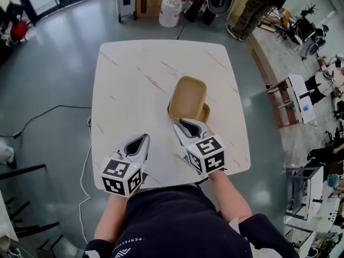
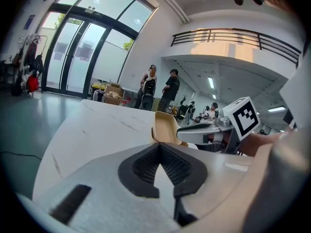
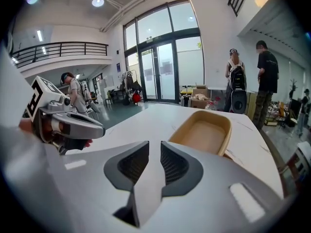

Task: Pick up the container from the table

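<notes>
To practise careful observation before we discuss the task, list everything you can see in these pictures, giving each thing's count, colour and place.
table: one, white with marble veins, centre of the grey floor
container: one, tan, open, on the table's right half, just ahead of the right claw
second tan piece: one, apparently under the container's near corner
water jug: one, whitish, on the floor beyond the table
cardboard box: one, brown, beside the jug
cable: one, black, on the floor left of the table
bystanders: two, dark clothes, standing beyond the table
left claw: one, grey with black pads, shut, empty, over the table's near-left part
right claw: one, same colours, open, nothing between its pads
</notes>
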The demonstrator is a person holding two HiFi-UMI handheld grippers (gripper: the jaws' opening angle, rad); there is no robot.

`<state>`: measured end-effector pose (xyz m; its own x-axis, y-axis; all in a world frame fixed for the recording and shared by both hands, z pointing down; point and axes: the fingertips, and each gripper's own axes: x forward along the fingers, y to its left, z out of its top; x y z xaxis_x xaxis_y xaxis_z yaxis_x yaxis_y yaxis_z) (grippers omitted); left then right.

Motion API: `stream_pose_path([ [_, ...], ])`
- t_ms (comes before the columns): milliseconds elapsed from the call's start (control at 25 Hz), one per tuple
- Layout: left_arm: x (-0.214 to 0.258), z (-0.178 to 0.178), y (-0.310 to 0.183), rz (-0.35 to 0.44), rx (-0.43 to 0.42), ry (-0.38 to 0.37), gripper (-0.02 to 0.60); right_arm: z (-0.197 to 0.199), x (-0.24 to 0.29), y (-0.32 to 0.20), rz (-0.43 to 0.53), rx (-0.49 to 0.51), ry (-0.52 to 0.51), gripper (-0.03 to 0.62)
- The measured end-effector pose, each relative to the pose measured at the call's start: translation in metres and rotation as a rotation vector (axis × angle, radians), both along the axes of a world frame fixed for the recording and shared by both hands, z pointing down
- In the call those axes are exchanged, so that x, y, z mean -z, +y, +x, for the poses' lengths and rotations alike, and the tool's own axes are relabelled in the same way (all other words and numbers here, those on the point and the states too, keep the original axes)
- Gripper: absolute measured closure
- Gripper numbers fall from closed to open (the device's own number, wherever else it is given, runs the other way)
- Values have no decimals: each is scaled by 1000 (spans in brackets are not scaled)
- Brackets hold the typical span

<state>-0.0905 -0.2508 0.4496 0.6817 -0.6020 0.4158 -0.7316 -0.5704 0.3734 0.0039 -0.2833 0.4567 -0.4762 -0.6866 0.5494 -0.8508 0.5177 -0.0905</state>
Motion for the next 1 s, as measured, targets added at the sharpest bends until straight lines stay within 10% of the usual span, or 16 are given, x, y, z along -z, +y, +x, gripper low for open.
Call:
stream_pose_path([
  [1000,-31,38,-45,-70,-13,-55,586,6,-53,-36,-66,205,223,491],
])
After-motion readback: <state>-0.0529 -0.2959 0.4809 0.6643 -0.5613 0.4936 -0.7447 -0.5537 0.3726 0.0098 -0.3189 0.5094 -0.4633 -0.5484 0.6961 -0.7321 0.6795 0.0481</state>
